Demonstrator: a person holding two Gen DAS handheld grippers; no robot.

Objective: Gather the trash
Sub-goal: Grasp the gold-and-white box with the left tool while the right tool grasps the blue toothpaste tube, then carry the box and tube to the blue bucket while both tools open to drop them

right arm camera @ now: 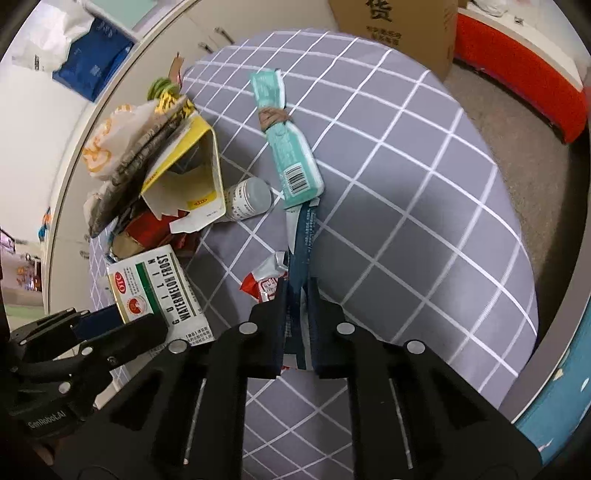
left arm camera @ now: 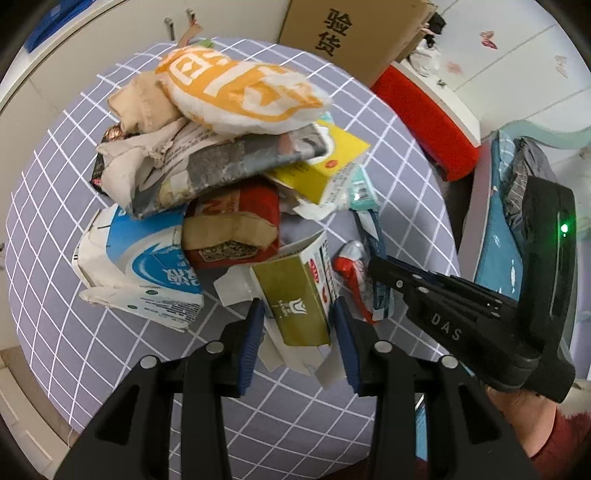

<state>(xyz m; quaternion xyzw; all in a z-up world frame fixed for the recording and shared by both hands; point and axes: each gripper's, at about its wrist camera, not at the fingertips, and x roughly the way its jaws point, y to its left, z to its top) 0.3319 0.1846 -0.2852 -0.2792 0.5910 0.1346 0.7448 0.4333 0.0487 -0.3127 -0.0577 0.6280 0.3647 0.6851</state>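
Observation:
A heap of trash lies on a round table with a grey checked cloth (right arm camera: 406,221). My left gripper (left arm camera: 299,332) is shut on a gold and white medicine box (left arm camera: 295,299), its blue pads pressing both sides; the same box (right arm camera: 159,291) reads "Watermelon Frost" in the right wrist view. My right gripper (right arm camera: 298,306) is shut on a long dark blue wrapper (right arm camera: 301,240) lying on the cloth, beside a crumpled red and white wrapper (right arm camera: 266,280). From the left wrist view the right gripper (left arm camera: 376,269) comes in from the right, held by a hand in a red sleeve.
The heap holds an orange and white bag (left arm camera: 240,88), newspaper (left arm camera: 229,166), a yellow box (left arm camera: 317,166), a blue milk carton (left arm camera: 147,266) and a red packet (left arm camera: 236,229). A teal pack (right arm camera: 291,158) and small bottle (right arm camera: 247,199) lie nearby. A cardboard box (left arm camera: 351,33) and red cushion (left arm camera: 424,125) stand behind.

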